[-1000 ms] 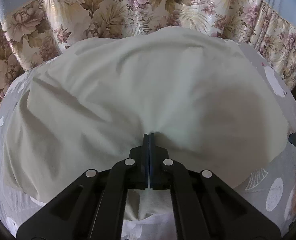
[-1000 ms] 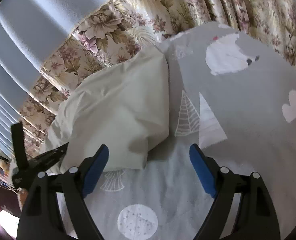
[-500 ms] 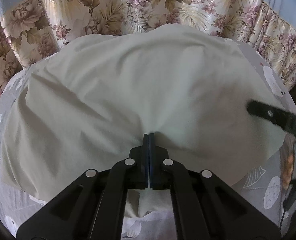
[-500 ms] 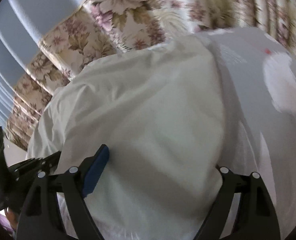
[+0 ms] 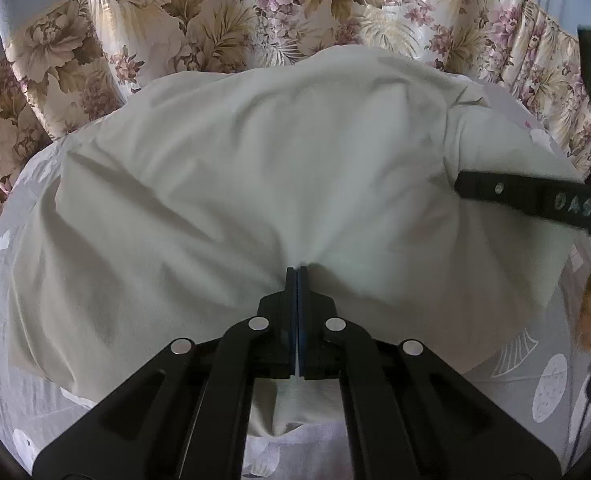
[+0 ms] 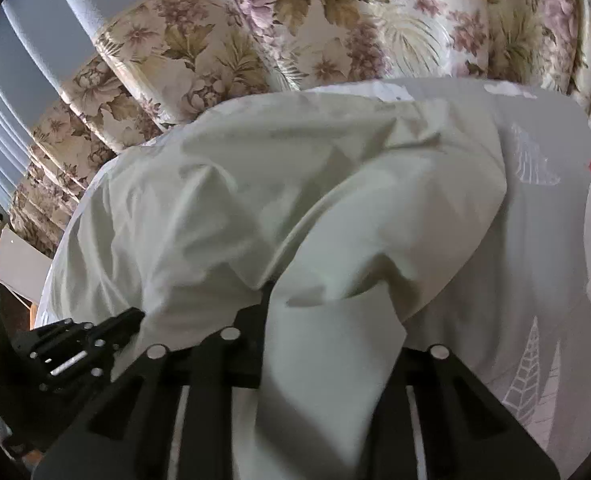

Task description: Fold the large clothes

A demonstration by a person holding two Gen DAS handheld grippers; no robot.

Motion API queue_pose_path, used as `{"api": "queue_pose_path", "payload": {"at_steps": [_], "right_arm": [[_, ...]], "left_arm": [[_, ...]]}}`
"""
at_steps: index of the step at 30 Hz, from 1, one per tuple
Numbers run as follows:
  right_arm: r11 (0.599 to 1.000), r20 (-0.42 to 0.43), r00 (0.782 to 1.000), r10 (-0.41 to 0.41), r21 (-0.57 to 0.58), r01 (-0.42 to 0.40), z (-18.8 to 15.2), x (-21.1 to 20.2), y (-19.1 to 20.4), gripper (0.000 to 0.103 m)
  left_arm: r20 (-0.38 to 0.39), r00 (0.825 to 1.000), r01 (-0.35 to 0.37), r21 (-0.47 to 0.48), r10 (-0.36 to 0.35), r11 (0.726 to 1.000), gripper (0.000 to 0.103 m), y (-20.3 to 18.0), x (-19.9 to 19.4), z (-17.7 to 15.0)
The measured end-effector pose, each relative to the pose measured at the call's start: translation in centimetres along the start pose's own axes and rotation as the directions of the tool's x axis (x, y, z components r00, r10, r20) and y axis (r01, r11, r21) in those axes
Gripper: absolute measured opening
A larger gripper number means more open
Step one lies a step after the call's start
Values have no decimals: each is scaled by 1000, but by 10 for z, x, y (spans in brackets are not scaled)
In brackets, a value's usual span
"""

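Garment (image 5: pixel 255 184), pale cream, spread over grey printed sheet (image 5: pixel 535 376). Left gripper (image 5: pixel 296 276) clenched on near hem, 6 o'clock. Right gripper (image 6: pixel 271 292) pinching fold; floral curtain (image 5: pixel 255 12) at 12.

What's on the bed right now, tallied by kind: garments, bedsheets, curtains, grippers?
Pale green garment: 1
Grey printed bedsheet: 1
Floral curtain: 1
Grippers: 2, left gripper shut on the garment, right gripper under a fold of it, its jaws hidden
Total: 5
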State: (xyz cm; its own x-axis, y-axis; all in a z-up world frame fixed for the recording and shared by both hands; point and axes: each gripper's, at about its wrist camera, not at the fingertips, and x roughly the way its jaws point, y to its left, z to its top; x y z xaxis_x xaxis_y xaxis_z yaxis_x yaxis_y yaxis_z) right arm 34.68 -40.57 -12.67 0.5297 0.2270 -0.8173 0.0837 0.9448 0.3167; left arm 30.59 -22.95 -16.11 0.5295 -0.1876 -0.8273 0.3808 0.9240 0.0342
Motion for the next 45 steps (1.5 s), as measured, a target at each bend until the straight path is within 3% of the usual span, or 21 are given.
{"api": "queue_pose_path", "payload": {"at_steps": [4, 8, 12, 15, 19, 23, 28, 32, 36, 41, 45], "right_arm": [[993, 37, 999, -8, -114, 12, 17, -28, 39, 18], [981, 14, 999, -45, -187, 47, 30, -32, 59, 18], [992, -63, 995, -80, -103, 73, 22, -16, 17, 28], [998, -116, 993, 13, 56, -6, 5, -8, -28, 38], [988, -128, 988, 87, 138, -69, -15, -21, -53, 59], [965, -139, 973, 183, 217, -150, -38, -22, -67, 61], [953, -99, 972, 213, 240, -185, -50, -18, -75, 69], [973, -37, 989, 144, 187, -135, -43, -8, -59, 71], [985, 16, 995, 96, 140, -97, -25, 12, -39, 67], [982, 6, 994, 112, 150, -111, -10, 28, -31, 34], [985, -4, 995, 99, 141, -97, -8, 24, -25, 24]], "left_arm": [[2, 1000, -3, 8, 3, 1000, 0, 0, 0, 0], [-5, 1000, 24, -19, -24, 1000, 0, 6, 1, 1], [-14, 999, 47, -32, -48, 998, 0, 9, 2, 3], [-11, 1000, 29, -11, -29, 1000, 0, 4, 1, 2], [-10, 1000, 20, 2, -19, 1000, 0, 1, 0, 2], [-15, 1000, 26, -12, -27, 1000, 0, 3, 1, 3], [-4, 1000, -5, 10, 5, 1000, 0, -3, 0, 1], [-9, 1000, -11, 9, 11, 1000, 0, -4, 0, 3], [-5, 1000, -11, 3, 11, 1000, 0, -4, 0, 2], [-12, 1000, 7, -11, -7, 1000, 0, 0, 1, 2], [-11, 1000, 3, -7, -3, 1000, 0, 0, 0, 3]]}}
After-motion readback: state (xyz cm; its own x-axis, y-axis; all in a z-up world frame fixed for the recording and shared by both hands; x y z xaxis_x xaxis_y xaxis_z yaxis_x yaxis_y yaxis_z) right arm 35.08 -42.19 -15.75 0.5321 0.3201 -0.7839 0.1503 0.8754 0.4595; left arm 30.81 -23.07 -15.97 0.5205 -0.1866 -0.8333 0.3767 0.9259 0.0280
